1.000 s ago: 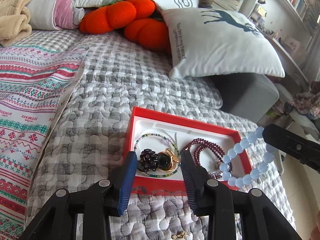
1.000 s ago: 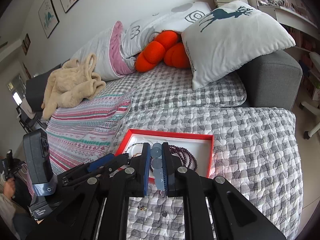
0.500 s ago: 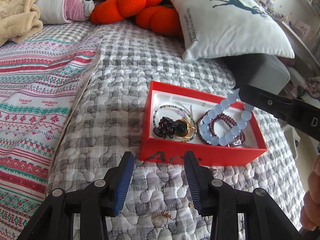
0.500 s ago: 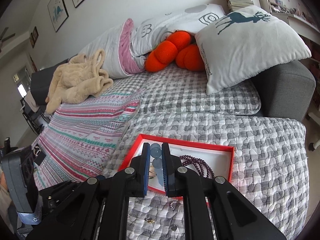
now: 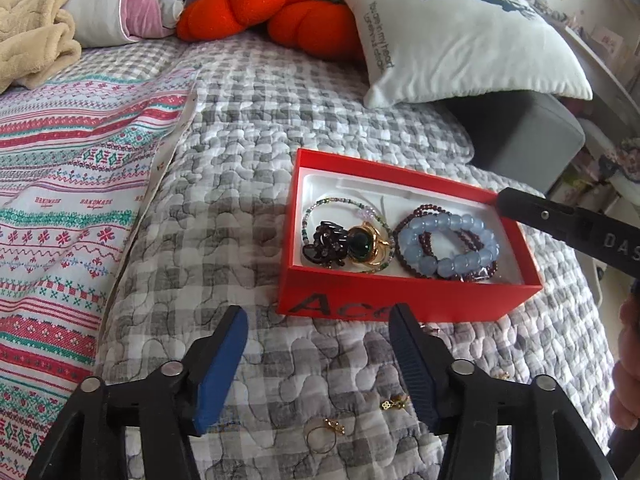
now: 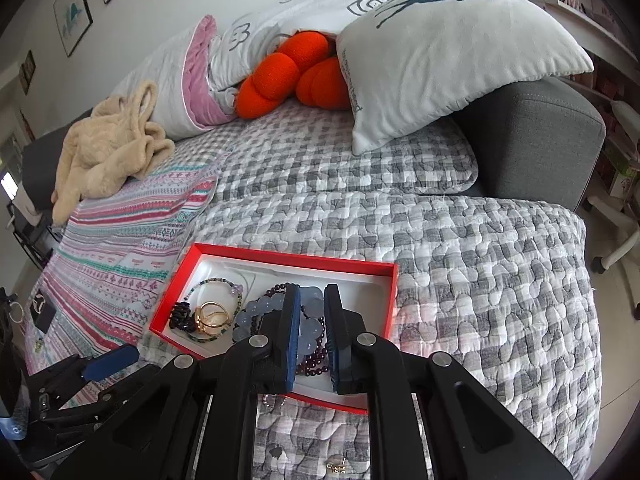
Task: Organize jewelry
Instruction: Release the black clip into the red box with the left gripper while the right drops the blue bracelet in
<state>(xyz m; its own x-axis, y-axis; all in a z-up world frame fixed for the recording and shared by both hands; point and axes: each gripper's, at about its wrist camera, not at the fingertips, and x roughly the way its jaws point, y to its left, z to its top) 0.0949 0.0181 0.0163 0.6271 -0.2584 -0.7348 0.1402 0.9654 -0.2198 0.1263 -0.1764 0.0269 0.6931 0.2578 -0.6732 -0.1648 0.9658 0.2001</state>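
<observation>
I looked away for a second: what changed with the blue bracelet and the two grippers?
The pale blue bead bracelet, held up at the box's right edge a second ago, now lies in the red box on the dark red beads. The right gripper has opened slightly above it. The left gripper backed away from the box, open and empty. Box and quilt stayed put.

Left hand-held gripper gapes wide; right hand-held gripper slightly parted.

Bare quilt left of red box — loose earrings near its front.
</observation>
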